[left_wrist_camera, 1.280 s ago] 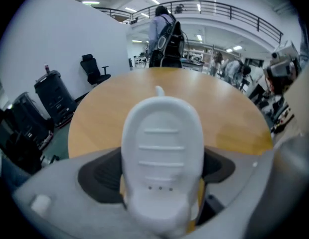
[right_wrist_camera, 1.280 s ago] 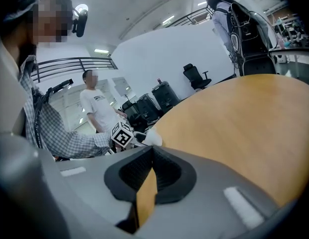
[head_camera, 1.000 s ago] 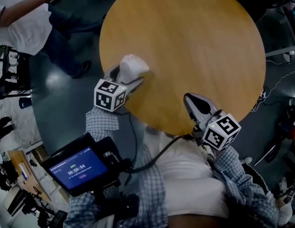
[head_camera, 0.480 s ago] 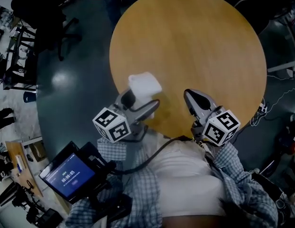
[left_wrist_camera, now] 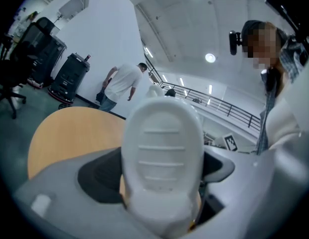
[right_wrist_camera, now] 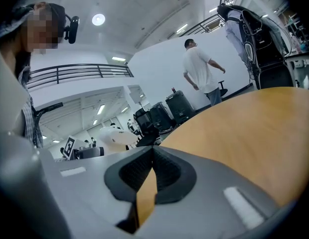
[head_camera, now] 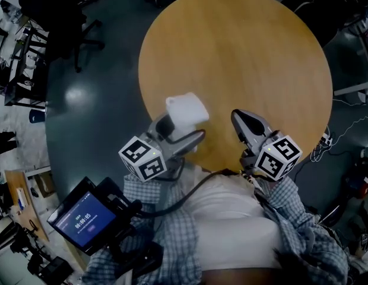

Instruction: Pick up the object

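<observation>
**user1:** Shifted right along the near rim of the table (head_camera: 243, 52) since a second ago, white object (head_camera: 187, 108) clamped in left gripper (head_camera: 184, 129). Lifted yet?

**user2:** Looks lifted, hovering over that rim. Next up: hold steady, raise clear. Right gripper (head_camera: 238, 119) pinched closed, empty, beside it. Count: one object, two grippers, one table.

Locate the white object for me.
In the head view, the white object is clamped in the left gripper at the near edge of the wooden table, left of the right gripper.
</observation>
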{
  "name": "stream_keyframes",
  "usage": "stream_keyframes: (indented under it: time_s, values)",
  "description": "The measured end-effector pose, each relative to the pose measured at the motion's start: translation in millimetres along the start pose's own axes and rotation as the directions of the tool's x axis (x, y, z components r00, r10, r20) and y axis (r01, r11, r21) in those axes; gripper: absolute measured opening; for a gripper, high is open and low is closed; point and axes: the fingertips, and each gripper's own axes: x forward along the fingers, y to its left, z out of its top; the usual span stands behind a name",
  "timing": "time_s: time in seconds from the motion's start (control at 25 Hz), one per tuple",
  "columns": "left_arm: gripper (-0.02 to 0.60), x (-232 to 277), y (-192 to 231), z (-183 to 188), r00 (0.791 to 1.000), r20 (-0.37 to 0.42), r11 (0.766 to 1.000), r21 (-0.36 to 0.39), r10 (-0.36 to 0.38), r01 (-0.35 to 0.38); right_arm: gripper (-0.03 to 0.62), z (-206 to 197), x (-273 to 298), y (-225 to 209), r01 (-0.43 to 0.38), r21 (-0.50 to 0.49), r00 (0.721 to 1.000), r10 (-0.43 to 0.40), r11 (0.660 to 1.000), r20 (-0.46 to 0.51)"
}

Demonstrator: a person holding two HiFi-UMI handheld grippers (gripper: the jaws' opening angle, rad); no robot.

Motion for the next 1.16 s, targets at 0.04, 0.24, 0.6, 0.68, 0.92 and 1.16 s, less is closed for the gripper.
stream_keyframes:
  time_s: [0.04,0.24,0.6,0.68,0.92,1.16]
  values:
    - [0.451,0.2,-0.2,-1.0,1.0,-0.001,1.0,-0.001,0.0,0.0,0.006,-0.3,0.7,0.5,-0.001,-0.001,1.0,0.001,1.0,-0.002]
    - [0.451,0.4,-0.8,-4.2,1.0,-0.001,1.0,-0.008,-0.001,0.001,0.006,-2.0,3.2,3.7,-0.006,-0.011,1.0,0.006,1.0,-0.008]
    - [0.451,2.7,-3.0,-8.0,1.0,-0.025,1.0,0.01,-0.006,0.007,0.006,-2.8,2.8,5.4,-0.009,-0.019,1.0,0.009,1.0,-0.009]
    - [0.451,2.9,-3.6,-8.1,1.0,-0.026,1.0,0.01,-0.008,0.008,0.006,-2.6,2.7,6.0,-0.011,-0.02,1.0,0.01,1.0,-0.009]
    - [0.451,2.4,-3.7,-7.8,0.999,-0.032,1.0,0.003,-0.002,0.002,0.006,-3.8,2.7,7.1,-0.012,-0.023,1.0,0.011,1.0,-0.012]
    - [0.451,2.0,-2.2,-8.9,1.0,-0.02,1.0,0.002,-0.007,0.007,0.006,-3.1,2.2,7.4,-0.014,-0.023,1.0,0.014,1.0,-0.012]
